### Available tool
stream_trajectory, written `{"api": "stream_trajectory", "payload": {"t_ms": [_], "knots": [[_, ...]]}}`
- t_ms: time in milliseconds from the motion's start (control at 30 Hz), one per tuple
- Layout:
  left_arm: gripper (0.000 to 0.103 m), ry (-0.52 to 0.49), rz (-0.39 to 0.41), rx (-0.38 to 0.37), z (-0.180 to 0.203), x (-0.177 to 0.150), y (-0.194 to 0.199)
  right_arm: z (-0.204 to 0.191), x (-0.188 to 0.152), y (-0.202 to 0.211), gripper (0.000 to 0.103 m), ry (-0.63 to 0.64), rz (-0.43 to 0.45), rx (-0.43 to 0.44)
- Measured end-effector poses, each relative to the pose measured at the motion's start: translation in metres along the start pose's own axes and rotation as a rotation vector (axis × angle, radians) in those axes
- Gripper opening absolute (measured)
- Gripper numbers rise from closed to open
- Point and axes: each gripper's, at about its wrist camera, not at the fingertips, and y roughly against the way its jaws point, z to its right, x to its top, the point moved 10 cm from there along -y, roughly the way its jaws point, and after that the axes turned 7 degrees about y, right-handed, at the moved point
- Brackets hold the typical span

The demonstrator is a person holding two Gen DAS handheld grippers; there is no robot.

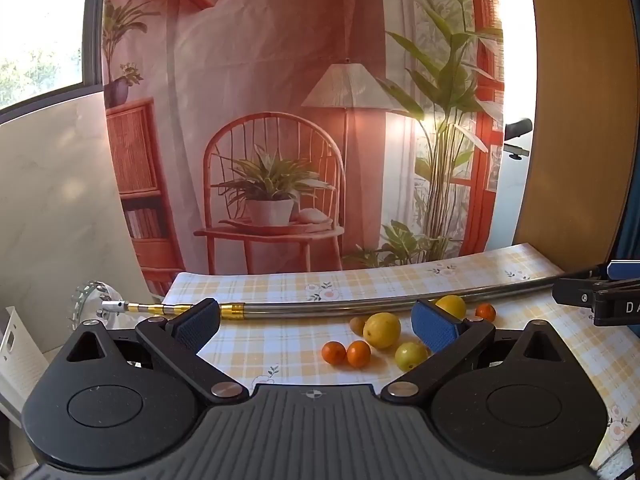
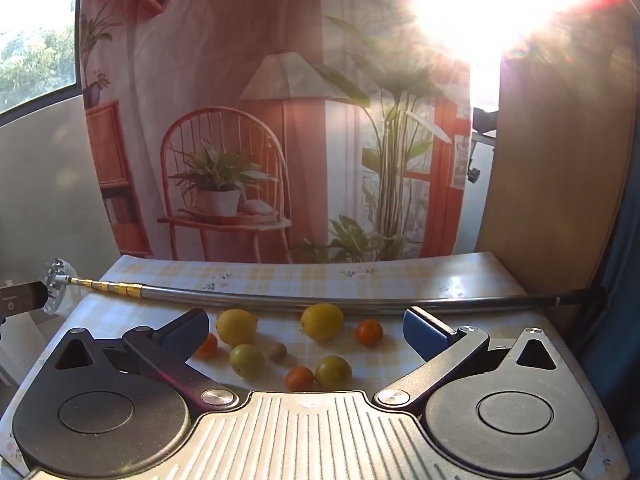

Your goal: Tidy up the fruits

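With both the left gripper [image 1: 316,326] and right gripper [image 2: 306,330] spread wide and empty, centre one lemon [image 2: 322,321] between the pads before closing.

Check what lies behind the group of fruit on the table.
A long metal pole lies across the checked tablecloth just behind the fruit, with a printed room backdrop hanging beyond. Glare hides the upper right. Both grippers, left and right, stand open.
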Motion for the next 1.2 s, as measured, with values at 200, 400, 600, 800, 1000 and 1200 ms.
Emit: {"api": "stream_trajectory", "payload": {"t_ms": [200,400,600,800,1000,1200], "knots": [[0.103,0.005,0.006,0.009,-0.0052,0.0046,0.0017,0.0017,0.0005,0.0016,0.103,0.0,0.001,-0.001],[0.103,0.016,0.018,0.022,-0.005,0.0023,0.0024,0.0001,0.0003,0.0006,0.103,0.003,0.003,-0.006],[0.103,0.026,0.025,0.033,-0.0054,0.0021,0.0042,0.0021,0.0003,0.002,0.103,0.002,0.003,-0.006],[0.103,0.035,0.031,0.038,-0.0051,0.0021,0.0063,-0.0001,0.0016,0.0005,0.103,0.01,0.003,-0.007],[0.103,0.039,0.036,0.042,-0.0053,0.0022,0.0077,0.0029,0.0025,0.0003,0.103,0.012,0.007,-0.011],[0.103,0.039,0.036,0.042,-0.0054,0.0019,0.0077,0.002,0.002,0.0005,0.103,0.014,0.007,-0.013]]}}
